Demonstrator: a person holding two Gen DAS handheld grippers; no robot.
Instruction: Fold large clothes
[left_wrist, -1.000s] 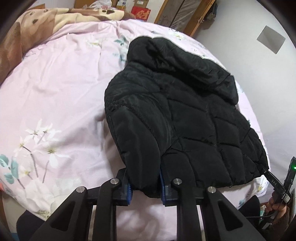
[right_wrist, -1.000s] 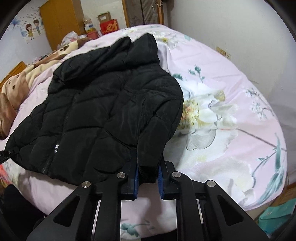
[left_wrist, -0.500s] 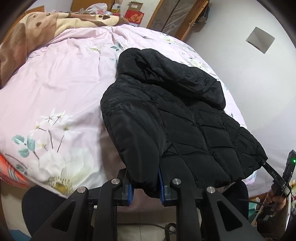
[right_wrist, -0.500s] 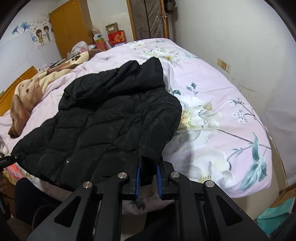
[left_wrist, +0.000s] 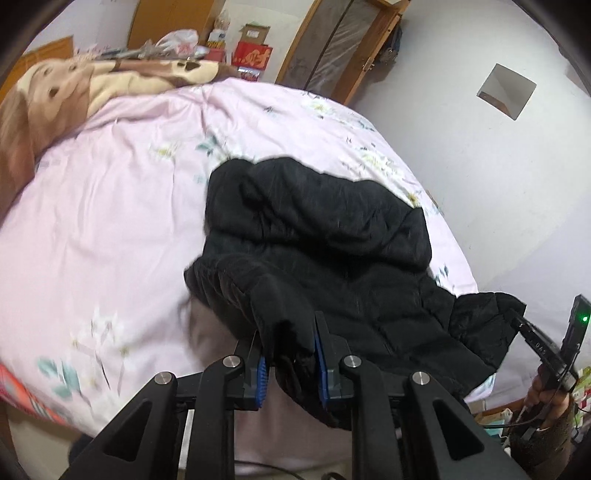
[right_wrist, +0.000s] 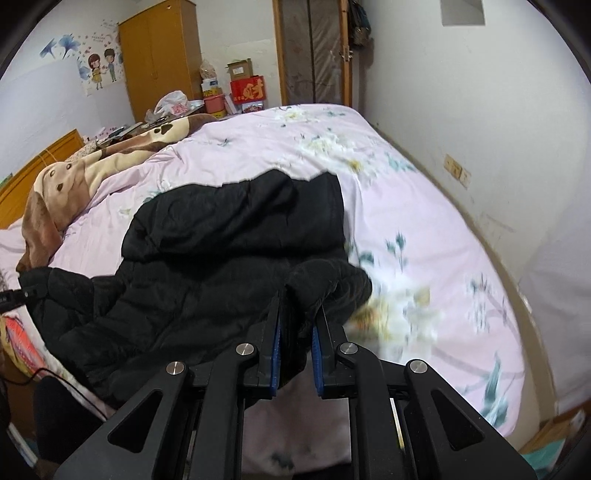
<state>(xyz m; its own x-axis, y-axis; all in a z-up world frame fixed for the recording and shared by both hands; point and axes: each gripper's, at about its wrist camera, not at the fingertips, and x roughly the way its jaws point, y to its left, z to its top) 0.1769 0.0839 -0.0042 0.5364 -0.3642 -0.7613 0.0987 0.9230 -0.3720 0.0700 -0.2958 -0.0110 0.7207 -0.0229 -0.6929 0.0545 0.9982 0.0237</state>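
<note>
I am gripping the black puffer jacket (left_wrist: 332, 258) with both claws. My left gripper (left_wrist: 290, 363) is clamped on a bunched fold of sleeve, the blue pads (left_wrist: 261, 373) pressing the dark fabric from both sides at the 6 o'clock edge of the left wrist view. My right gripper (right_wrist: 295, 350) is likewise clamped on the opposite sleeve cuff, its blue pads (right_wrist: 275, 347) squeezing a thick wad of quilted cloth at 6 o'clock in the right wrist view.

The jacket is lying on the pink floral bedspread (left_wrist: 110, 229) near the foot of the bed, its hood (right_wrist: 240, 218) pointing toward 12 o'clock and its lower hem hanging over the bed's near edge. In the left wrist view, the far corner of the jacket is reaching toward 4 o'clock, where my other gripper is showing with a green light. The body of the jacket is sagging between my two claws, rumpled instead of flat.

A brown and cream blanket (right_wrist: 74, 184) is lying at 10 o'clock on the bed. A wooden wardrobe (right_wrist: 159, 62) is standing at 11 o'clock against the wall, and a red box (right_wrist: 248, 89) is sitting at 12 o'clock beyond the bed.
</note>
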